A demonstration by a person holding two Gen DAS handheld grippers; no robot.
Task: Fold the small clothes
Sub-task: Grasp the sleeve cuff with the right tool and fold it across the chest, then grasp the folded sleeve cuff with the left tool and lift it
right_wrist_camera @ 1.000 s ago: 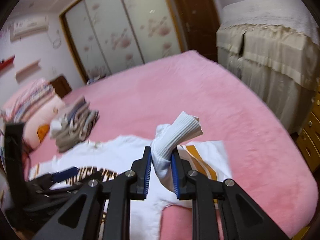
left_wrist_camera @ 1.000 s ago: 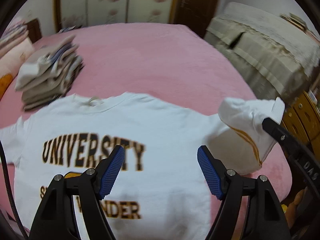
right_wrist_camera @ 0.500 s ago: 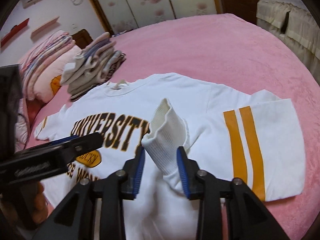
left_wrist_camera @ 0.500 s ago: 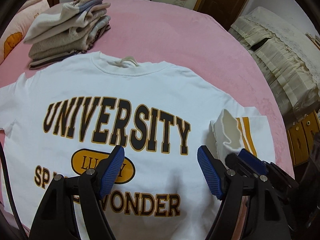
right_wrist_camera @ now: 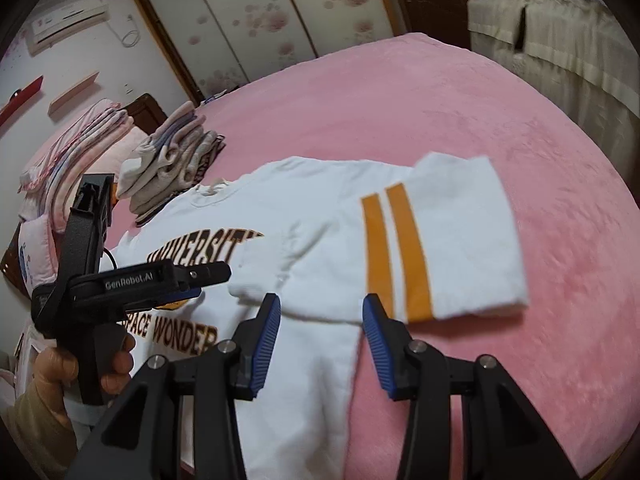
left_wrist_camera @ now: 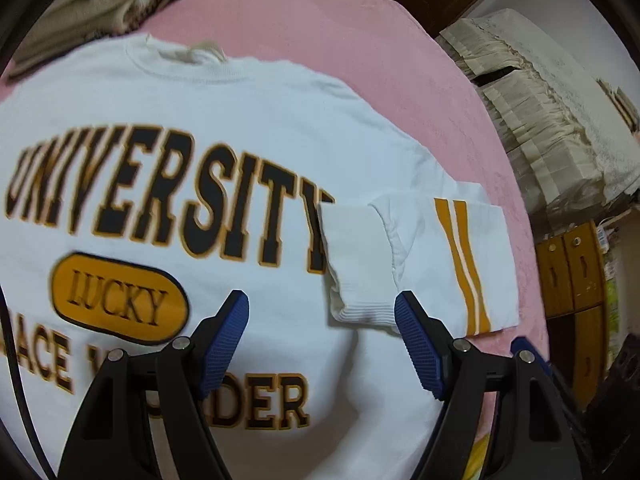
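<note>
White cotton sweatshirt with black lettering [left_wrist_camera: 224, 152] lies flat on the pink bed cover [right_wrist_camera: 440, 112], its striped sleeve [left_wrist_camera: 420, 256] folded inward. Left gripper [left_wrist_camera: 320, 340] and right gripper [right_wrist_camera: 320, 332] gape empty; other sleeve and body folds remain.

Your left tool [left_wrist_camera: 322, 320] covers the middle letters of the sweatshirt's [left_wrist_camera: 240, 128] bottom word. The picture's edge cuts off its left side, and the stack of clothes [left_wrist_camera: 100, 4] is blurred.
</note>
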